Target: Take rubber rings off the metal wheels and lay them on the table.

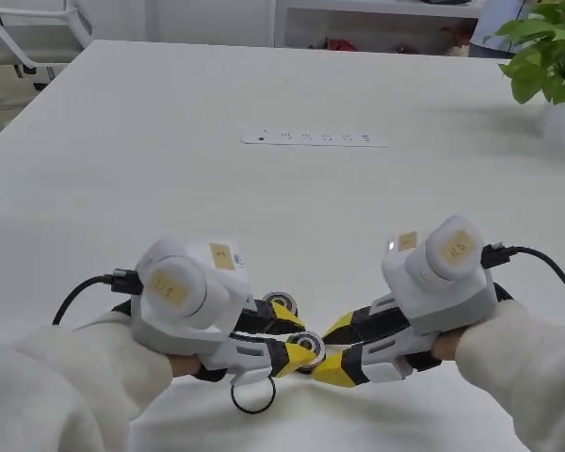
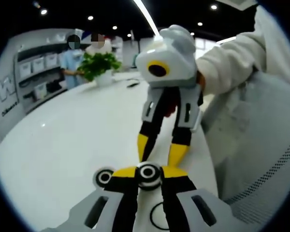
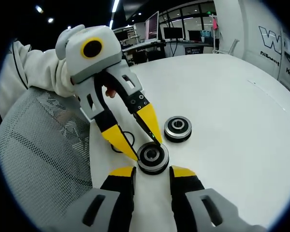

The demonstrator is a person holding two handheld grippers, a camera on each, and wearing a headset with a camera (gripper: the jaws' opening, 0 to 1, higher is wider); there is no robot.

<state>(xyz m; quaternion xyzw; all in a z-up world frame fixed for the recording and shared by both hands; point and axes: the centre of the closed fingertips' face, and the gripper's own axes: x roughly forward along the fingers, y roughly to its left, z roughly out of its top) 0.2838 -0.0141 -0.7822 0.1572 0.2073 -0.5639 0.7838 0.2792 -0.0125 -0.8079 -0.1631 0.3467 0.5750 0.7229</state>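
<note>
Gripping a metal wheel at the near edge of the white desk, the left gripper has its yellow-tipped fingers clenched on the wheel's rim, while the right gripper points at the wheel from the right with its fingers released and spread.
The wheel is silver with a dark hub and a black rubber band around it; a second wheel of the same look lies just beyond it, and a loose black rubber ring lies on the desk just nearer. A large "W" is readable on the far wall; the smaller lettering under it and the tan stickers on the grippers are too small to read.
</note>
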